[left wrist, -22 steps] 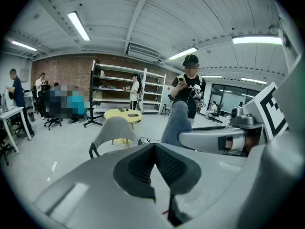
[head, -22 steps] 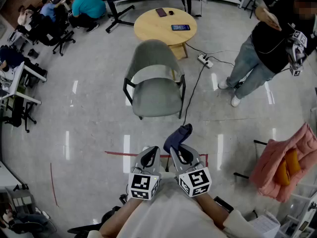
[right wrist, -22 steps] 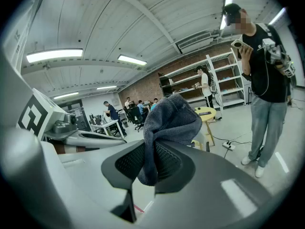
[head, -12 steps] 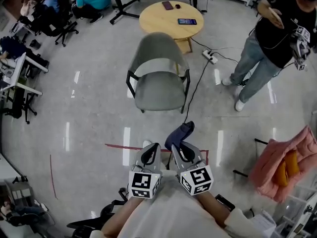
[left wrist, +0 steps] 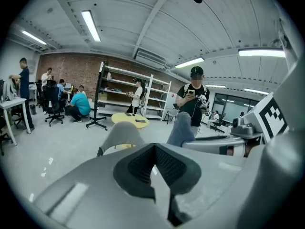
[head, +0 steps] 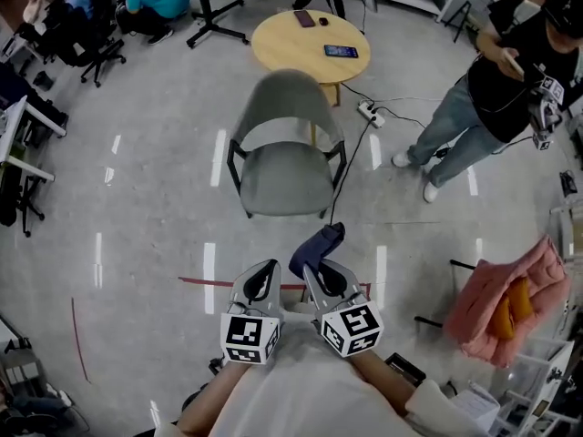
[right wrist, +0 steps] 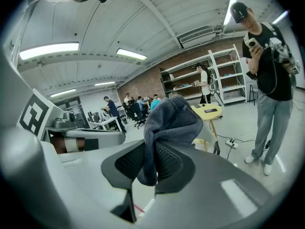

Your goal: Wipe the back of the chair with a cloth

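— Where's the cloth?
— The dark blue cloth (head: 315, 247) is pinched in the right hand-held gripper (head: 321, 276). It is bunched up and pokes out past the jaws.
— And the other one?
— The left hand-held gripper (head: 259, 280) is pressed together and empty, just beside the right.
— The chair?
— The grey chair (head: 284, 144) stands on the floor ahead, well apart from both. Its seat faces the person, and its back is toward the round table (head: 273, 48).

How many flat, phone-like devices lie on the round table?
2: a lit one on the table's right side, a dark one toward its far edge. None looks hidden.
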